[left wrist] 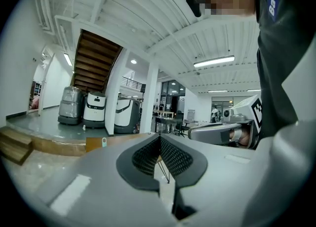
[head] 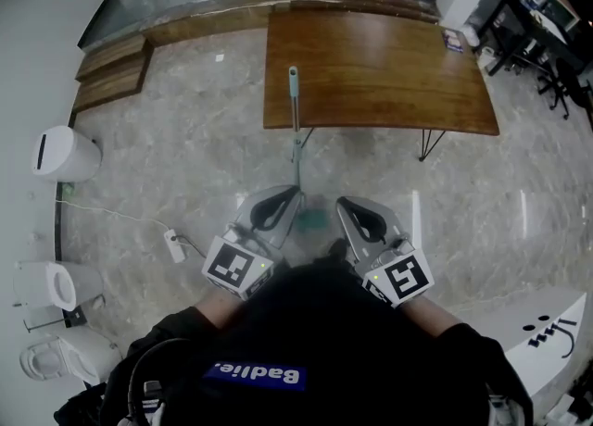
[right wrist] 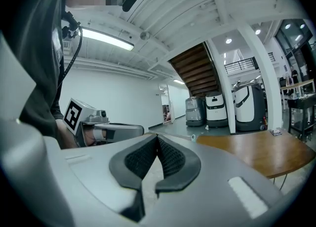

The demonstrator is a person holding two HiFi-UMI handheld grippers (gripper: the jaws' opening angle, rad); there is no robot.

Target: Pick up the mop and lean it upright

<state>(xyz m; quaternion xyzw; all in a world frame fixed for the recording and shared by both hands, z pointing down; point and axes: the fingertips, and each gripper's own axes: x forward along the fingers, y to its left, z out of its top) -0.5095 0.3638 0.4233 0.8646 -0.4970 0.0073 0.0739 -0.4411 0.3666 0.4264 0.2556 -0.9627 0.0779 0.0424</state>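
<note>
The mop (head: pixel 295 128) stands upright on the marble floor, its pale handle leaning on the front edge of the brown wooden table (head: pixel 389 72). Its teal head (head: pixel 311 219) rests on the floor between my two grippers. The handle's top (left wrist: pixel 104 142) shows at the table edge, and again as the mop tip (right wrist: pixel 193 136) in the right gripper view. My left gripper (head: pixel 285 200) is shut and holds nothing, just left of the mop head. My right gripper (head: pixel 349 210) is shut and empty too, just right of it. Neither touches the mop.
A white power strip (head: pixel 174 244) with its cable lies on the floor at the left. White toilets (head: pixel 63 154) line the left wall. Wooden steps (head: pixel 111 68) rise at the back left. White service robots (left wrist: pixel 94 107) stand beyond the table, and office chairs (head: pixel 556 72) at the far right.
</note>
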